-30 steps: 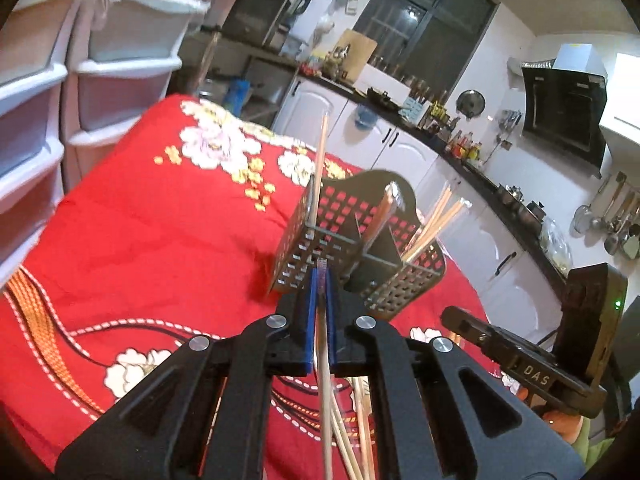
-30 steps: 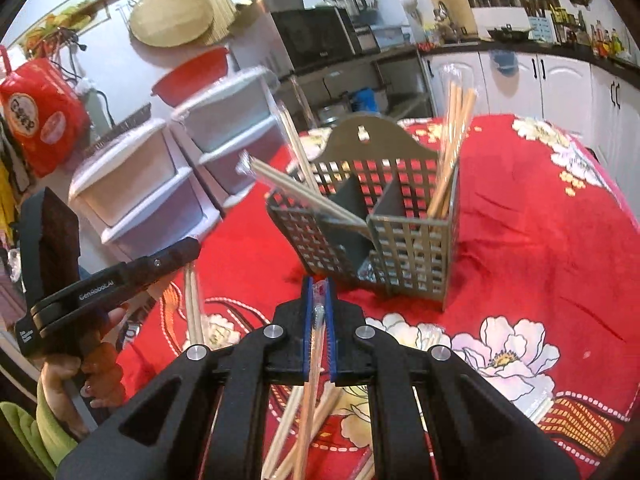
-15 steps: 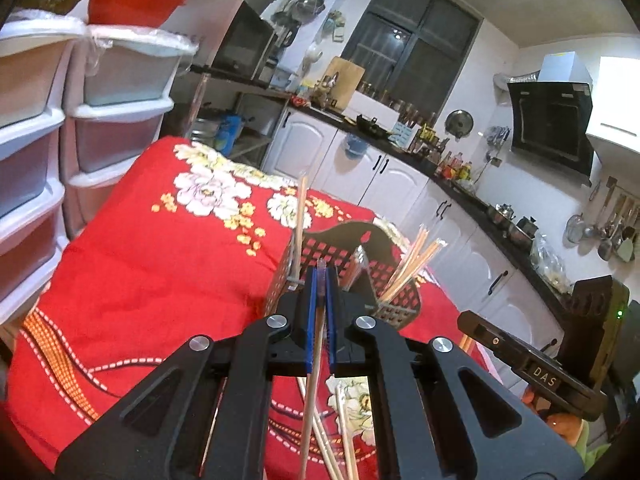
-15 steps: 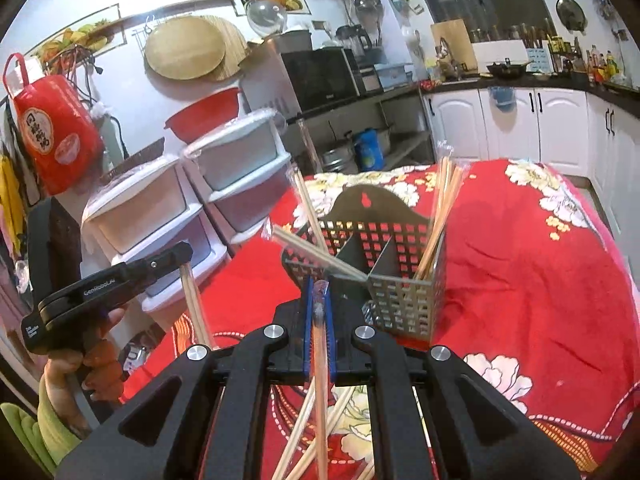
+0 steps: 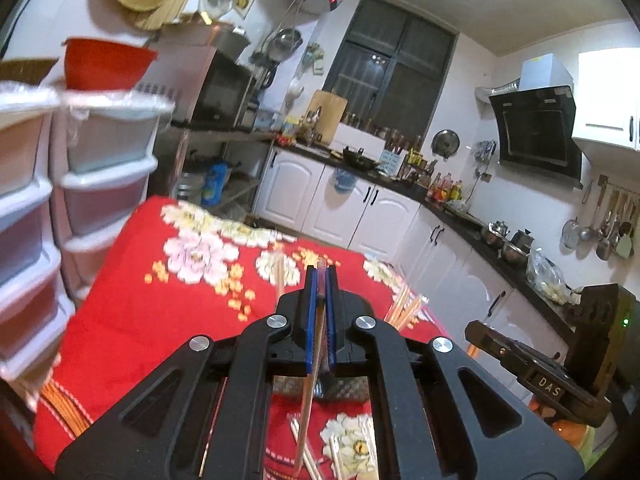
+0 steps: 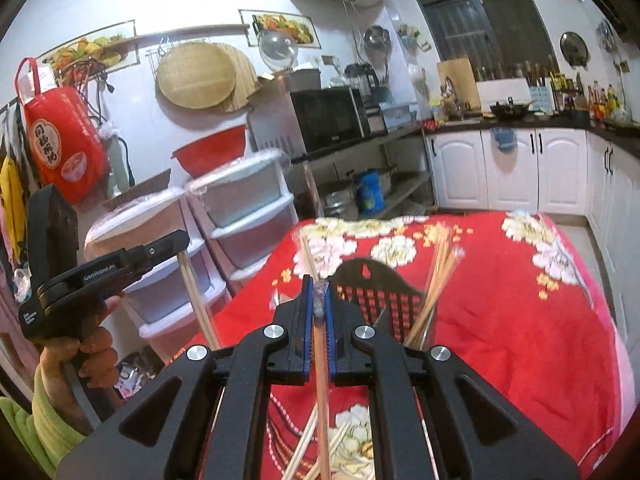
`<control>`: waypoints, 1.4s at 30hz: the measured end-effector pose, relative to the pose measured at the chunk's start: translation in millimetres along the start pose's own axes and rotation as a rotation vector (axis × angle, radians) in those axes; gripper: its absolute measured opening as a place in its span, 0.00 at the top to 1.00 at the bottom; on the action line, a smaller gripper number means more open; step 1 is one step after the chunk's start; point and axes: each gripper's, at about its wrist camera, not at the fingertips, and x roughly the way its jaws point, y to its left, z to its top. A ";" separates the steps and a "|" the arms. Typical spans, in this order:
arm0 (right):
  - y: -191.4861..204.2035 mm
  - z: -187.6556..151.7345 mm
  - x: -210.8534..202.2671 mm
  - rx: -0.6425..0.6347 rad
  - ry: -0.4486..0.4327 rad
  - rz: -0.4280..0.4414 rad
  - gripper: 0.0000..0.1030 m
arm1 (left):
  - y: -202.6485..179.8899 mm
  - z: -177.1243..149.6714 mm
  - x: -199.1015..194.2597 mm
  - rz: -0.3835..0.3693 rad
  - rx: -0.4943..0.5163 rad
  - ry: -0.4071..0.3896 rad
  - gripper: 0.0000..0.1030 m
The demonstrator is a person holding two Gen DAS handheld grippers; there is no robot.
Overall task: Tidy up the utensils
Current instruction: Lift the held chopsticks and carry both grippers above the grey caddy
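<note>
Both claws are up over the red flowered cloth (image 6: 520, 320) that covers the surface. The left claw (image 5: 319, 280) is closed tight on a chopstick (image 5: 308, 400) that runs between its blue pads and hangs down and back under the claw body, its lower end over the cloth. From the right wrist view the same tool sits at far left, held in a hand (image 6: 86, 356) with a green sleeve, the chopstick slanting down from its tip.

The right claw (image 6: 319, 292) is clamped on a plastic-wrapped pair of chopsticks (image 6: 321, 392), the crumpled wrapper end poking out at the tips and the sticks trailing back beneath the claw.

Just beyond the right claw stands the dark perforated utensil holder (image 6: 380, 284) on the cloth, upright, with a bundle of chopsticks (image 6: 436, 280) leaning out of its right-hand compartment and another stick rising on its left side. In the left wrist view the holder is almost entirely hidden behind the claw.

Loose chopsticks (image 6: 308, 448) lie on the near part of the cloth, under both claws. Stacked plastic drawers (image 6: 248, 216) stand beside the left edge of the surface, white kitchen cabinets (image 6: 516, 168) far behind.
</note>
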 end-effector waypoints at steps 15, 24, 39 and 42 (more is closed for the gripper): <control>-8.9 52.5 -8.1 0.000 -0.138 0.002 0.95 | -12.8 48.1 13.0 0.029 0.057 -0.091 1.00; -22.2 71.7 -2.8 0.040 -0.196 -0.030 0.95 | -15.7 67.6 29.3 0.041 0.037 -0.146 1.00; -39.5 82.2 10.8 0.065 -0.303 -0.129 0.95 | -10.6 63.6 62.3 0.063 -0.005 -0.183 1.00; -41.1 79.3 18.5 0.051 -0.322 -0.158 0.95 | -7.7 58.5 70.7 0.062 -0.018 -0.177 1.00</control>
